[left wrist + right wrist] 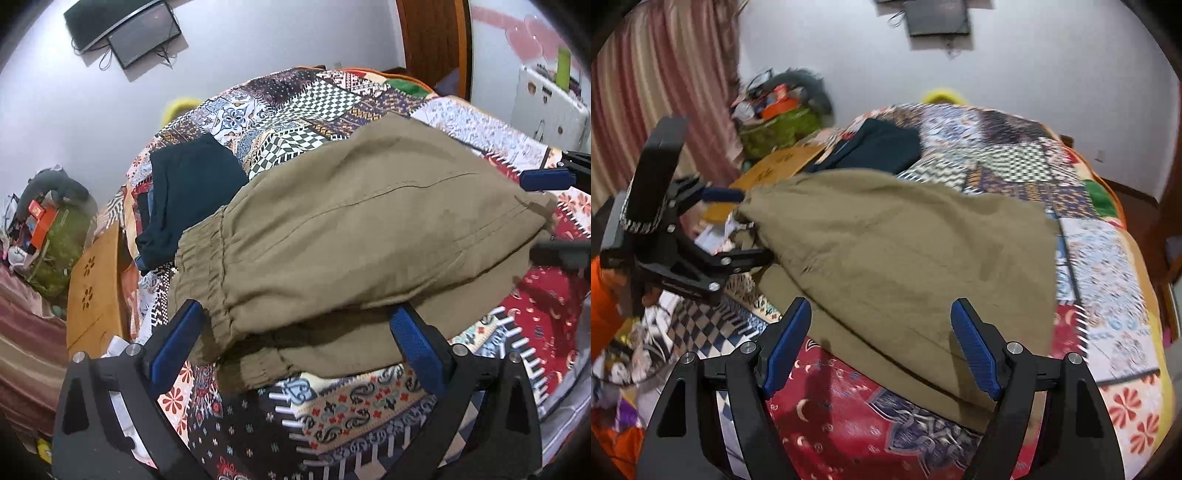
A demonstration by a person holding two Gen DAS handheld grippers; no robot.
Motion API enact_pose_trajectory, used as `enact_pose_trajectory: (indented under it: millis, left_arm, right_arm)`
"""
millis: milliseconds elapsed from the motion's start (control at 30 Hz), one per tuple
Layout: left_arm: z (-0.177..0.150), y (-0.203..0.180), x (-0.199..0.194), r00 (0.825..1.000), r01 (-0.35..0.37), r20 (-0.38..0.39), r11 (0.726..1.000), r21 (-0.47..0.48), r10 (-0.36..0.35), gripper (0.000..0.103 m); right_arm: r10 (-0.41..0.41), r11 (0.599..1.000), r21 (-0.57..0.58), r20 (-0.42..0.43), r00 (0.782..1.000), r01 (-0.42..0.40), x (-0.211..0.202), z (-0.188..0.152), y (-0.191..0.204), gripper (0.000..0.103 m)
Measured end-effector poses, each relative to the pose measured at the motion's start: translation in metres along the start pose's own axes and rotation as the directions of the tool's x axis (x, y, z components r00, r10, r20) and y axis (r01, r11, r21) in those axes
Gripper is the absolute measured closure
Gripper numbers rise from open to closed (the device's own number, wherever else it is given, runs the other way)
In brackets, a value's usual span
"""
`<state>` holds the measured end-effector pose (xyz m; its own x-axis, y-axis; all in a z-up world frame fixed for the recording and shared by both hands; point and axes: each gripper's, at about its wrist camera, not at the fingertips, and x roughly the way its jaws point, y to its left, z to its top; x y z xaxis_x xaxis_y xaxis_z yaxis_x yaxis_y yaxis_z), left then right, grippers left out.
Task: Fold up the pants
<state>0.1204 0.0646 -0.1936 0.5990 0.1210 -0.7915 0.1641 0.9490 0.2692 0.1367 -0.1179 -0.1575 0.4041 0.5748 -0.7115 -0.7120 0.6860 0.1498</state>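
Left tool (295,326) gaping — olive pants (362,221) folded, elastic-gathered waistband.

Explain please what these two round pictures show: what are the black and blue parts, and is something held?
Each picture comes from a camera on a hand-held gripper, looking along its two blue-padded fingers. One shows the left gripper, the other the right gripper. Both are open and hold nothing. On the patterned bedspread lie folded olive pants; a dark garment lies farther back. The right view also shows the left gripper from the side, at the pants' edge.
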Motion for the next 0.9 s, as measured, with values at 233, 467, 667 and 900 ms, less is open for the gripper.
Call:
enact_pose_trajectory:
  millis: [233,467,667,900]
  left_arm:
    - [0.026,-0.006,-0.008,0.997,0.034,0.063,0.999,0.002,-0.034,0.001]
    - [0.037,-0.010,-0.020,0.985,0.131,0.108,0.991,0.007,-0.131,0.049]
    - [0.029,-0.032,-0.032,0.984,0.107,0.139,0.992,0.073,-0.116,0.082]
    - [0.019,-0.031,-0.044,0.974,0.175,0.137,0.983,0.053,-0.181,0.085]
  right_arm:
    - [-0.007,0.995,-0.095,-0.034,0.999,0.004,0.027,0.004,0.017,0.037]
    - [-0.053,0.984,-0.173,-0.002,0.999,0.052,0.025,0.011,0.020,0.081]
    - [-0.046,0.986,-0.160,0.054,0.997,0.054,0.002,0.014,0.019,0.094]
    - [-0.035,0.984,-0.174,0.058,0.998,0.045,-0.014,0.009,0.028,0.095]
